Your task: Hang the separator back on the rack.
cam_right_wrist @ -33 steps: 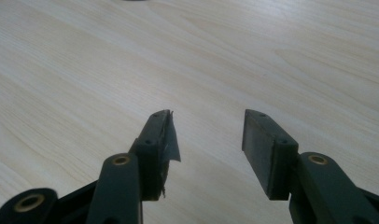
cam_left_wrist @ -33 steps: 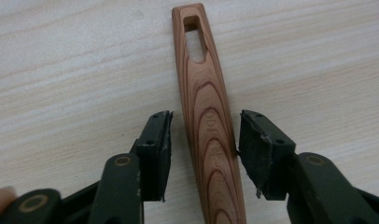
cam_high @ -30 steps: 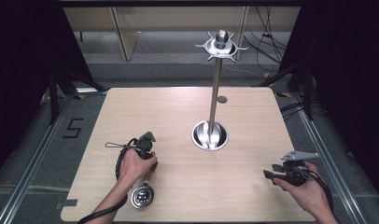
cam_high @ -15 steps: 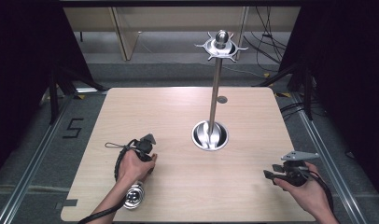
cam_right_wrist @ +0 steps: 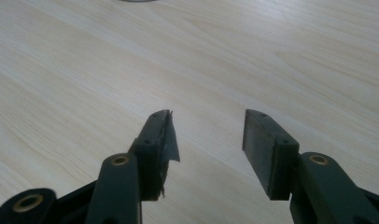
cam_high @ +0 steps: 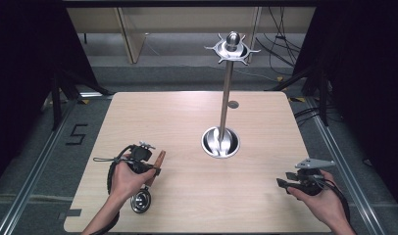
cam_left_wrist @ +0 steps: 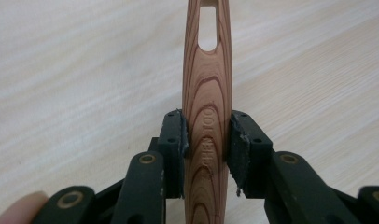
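Observation:
A utensil with a striped wooden handle and a round metal head lies at the table's near left. My left gripper is shut on the handle's middle, both pads pressing its sides after its jaws have just been closing. The slotted handle tip pokes out past the left gripper, and the head sits low by the wrist. My right gripper rests near the table's right front corner; its jaws stand open with only bare wood between them.
A tall metal hanging stand with a spiked crown top rises from a round shiny base in the middle of the wooden table. A small grey disc lies behind it.
The left hand has shifted up and away with the utensil: its metal head slid left and a little farther from the edge, and the handle tip now shows past the gripper. The right hand kept still.

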Motion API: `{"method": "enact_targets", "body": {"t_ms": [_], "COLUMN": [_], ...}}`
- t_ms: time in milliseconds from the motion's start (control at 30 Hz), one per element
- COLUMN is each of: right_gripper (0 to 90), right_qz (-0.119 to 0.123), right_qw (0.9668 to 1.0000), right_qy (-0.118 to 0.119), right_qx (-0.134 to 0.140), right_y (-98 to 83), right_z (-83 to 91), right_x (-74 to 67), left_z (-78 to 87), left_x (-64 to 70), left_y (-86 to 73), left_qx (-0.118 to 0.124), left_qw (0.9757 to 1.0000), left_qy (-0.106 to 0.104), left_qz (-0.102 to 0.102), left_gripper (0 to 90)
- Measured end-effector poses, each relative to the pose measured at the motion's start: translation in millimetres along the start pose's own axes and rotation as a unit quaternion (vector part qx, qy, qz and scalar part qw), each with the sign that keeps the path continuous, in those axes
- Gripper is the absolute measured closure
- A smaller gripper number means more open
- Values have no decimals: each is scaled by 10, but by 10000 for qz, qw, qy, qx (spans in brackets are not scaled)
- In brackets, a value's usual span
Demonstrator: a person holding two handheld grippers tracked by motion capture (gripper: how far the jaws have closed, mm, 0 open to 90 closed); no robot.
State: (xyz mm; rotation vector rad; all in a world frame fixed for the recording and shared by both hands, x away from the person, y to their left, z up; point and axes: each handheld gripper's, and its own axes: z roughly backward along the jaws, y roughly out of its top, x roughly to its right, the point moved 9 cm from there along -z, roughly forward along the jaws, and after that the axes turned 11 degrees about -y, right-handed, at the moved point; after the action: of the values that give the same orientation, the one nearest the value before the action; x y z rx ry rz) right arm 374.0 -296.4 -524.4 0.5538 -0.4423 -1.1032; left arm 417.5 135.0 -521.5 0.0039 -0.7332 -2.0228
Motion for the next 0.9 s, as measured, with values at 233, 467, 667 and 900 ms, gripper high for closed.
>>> {"method": "enact_targets", "body": {"t_ms": [233,467,667,900], "right_gripper": [524,525,525,525], "right_qz": [-151,-10,-55,-34], "right_qw": [9999,9997,9998,9997], "right_qy": [-34,-133,-105,-87], "right_qx": [-17,194,169,207], "right_y": [-5,21,18,22], "right_z": [3,-9,2,-5], "right_x": [-19,15,-1,2], "left_z": [189,374,460,589], "left_x": [121,231,327,418], "left_y": [74,183,312,409], "left_qx": [801,1578,2245,2839], "left_qw": [9960,9837,9671,9487], "left_qy": [-215,-403,-438,-485], "left_qz": [-325,-758,-1114,-1306], "left_gripper": [675,675,675,675]}}
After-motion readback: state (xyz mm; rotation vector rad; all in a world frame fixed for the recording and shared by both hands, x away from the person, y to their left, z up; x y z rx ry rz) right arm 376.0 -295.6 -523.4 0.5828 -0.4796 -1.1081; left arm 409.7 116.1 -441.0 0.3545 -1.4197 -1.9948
